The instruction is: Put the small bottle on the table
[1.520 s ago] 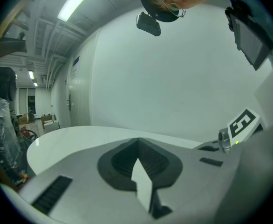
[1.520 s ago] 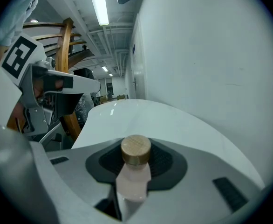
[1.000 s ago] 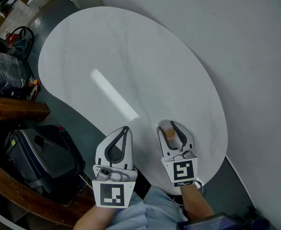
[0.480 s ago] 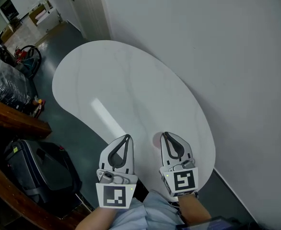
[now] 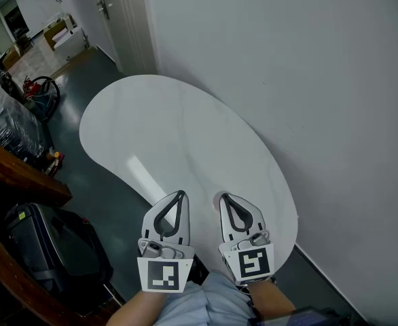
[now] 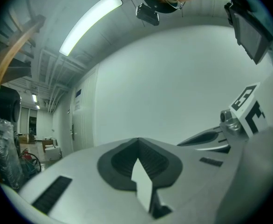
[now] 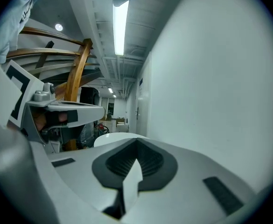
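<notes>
The left claw point(image 5: 179, 195) and right claw point(image 5: 225, 197) are both shut tight with nothing in them. They hang over the near end of the white bench point(image 5: 172, 124). I cannot see the small bottle anywhere. I think the next move is to look for it.

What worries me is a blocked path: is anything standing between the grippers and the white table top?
Nothing visible does. The white table shows a bare top in the head view. The left gripper and right gripper hang by its near end, both shut on nothing. No small bottle shows in any view.
</notes>
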`<state>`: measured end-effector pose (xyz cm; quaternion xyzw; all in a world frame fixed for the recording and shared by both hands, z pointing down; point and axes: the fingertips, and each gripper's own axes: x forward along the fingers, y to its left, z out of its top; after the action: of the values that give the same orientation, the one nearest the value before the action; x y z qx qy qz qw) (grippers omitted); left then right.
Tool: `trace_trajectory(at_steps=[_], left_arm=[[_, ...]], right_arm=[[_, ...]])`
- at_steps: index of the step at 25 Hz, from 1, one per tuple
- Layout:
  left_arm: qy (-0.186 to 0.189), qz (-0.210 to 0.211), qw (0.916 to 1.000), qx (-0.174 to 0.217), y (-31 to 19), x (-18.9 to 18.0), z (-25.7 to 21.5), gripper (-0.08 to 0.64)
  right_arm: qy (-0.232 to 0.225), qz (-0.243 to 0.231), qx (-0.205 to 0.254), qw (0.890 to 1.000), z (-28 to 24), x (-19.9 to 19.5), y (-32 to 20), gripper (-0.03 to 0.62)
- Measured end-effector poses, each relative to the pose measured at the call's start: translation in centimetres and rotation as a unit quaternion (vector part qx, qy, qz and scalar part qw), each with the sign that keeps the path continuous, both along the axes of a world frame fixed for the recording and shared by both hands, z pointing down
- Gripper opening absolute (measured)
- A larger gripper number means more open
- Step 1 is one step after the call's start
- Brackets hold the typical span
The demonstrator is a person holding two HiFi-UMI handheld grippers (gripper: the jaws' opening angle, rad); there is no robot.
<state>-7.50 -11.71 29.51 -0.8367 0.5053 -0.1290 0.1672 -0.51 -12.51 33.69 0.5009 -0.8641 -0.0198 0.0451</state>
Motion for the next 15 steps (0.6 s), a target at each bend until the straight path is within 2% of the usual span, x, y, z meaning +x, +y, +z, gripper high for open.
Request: trace_trajectory(at_steps=[8, 13, 14, 15], left_arm=[[0.010, -0.004, 0.9999, 0.012, 0.59, -0.13, -0.53, 0.003], [-0.008, 0.000, 0.9999, 0.012, 0.89, -0.18, -0.51, 0.003], [0.005, -0.005, 0.9999, 0.008, 0.92, -0.23, -0.48, 0.003], [0.034, -0.015, 0.9993, 0.000, 0.94, -0.36, -0.39, 0.003]], right_arm=[[-0.002, -0.003, -0.016, 1.000, 0.09, -0.22, 0.66, 0.000], [0.006, 0.006, -0.030, 1.000, 0.03, -0.10, 0.79, 0.000], [0.005, 0.005, -0.030, 1.000, 0.01, -0.11, 0.82, 0.000], [0.002, 0.002, -0.023, 1.000, -0.10, -0.20, 0.83, 0.000]])
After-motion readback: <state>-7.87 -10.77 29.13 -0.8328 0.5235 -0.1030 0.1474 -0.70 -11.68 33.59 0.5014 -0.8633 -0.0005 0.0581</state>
